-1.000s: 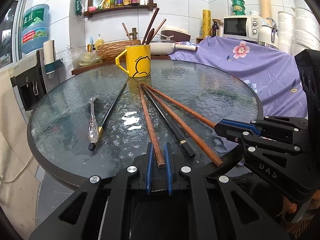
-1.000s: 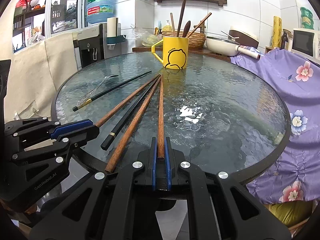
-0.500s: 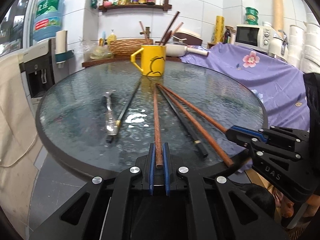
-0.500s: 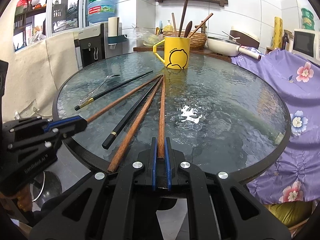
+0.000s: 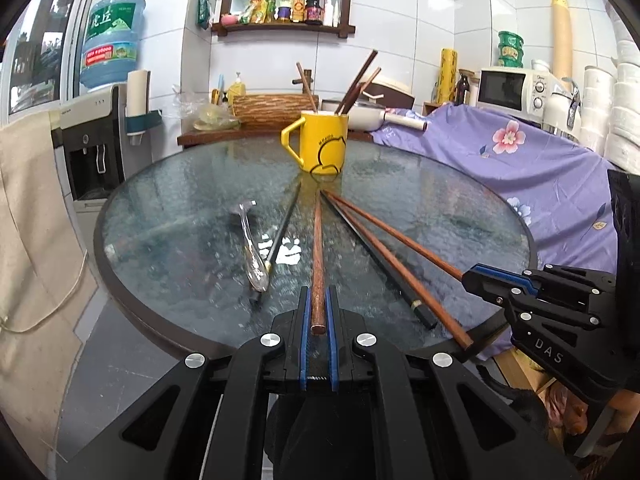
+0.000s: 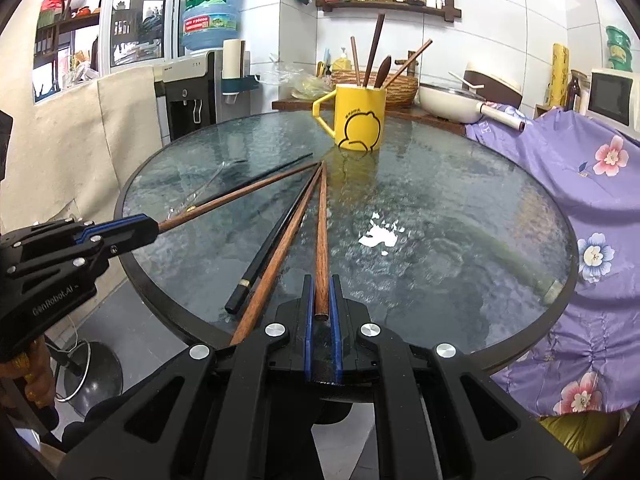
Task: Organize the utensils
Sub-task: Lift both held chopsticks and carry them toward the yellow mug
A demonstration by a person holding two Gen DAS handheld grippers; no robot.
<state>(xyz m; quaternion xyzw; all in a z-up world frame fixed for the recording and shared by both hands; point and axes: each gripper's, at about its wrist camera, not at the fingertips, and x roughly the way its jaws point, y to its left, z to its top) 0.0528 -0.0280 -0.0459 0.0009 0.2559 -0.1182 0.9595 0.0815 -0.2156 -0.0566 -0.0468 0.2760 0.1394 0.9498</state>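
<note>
My left gripper (image 5: 318,294) is shut on the near end of a brown wooden chopstick (image 5: 318,248) whose far tip points at the yellow mug (image 5: 322,144). My right gripper (image 6: 322,282) is shut on the near end of a second brown chopstick (image 6: 322,220). Each gripper shows in the other's view: the right gripper (image 5: 468,278) and the left gripper (image 6: 154,228). Between the two held sticks lie a black chopstick (image 6: 276,236) and a third brown chopstick (image 6: 288,244). Another black chopstick (image 5: 282,232) and a metal spoon (image 5: 252,252) lie further left.
All of this rests on a round glass table (image 5: 440,208). The mug stands at its far side with several utensils upright in it. A purple flowered cloth (image 5: 540,168) covers something on the right. A water dispenser (image 5: 100,140) and a beige cloth stand on the left.
My left gripper's jaws closed fully on the brown chopstick's end, then drew it left, away from the right gripper. The right gripper kept still with its chopstick.
</note>
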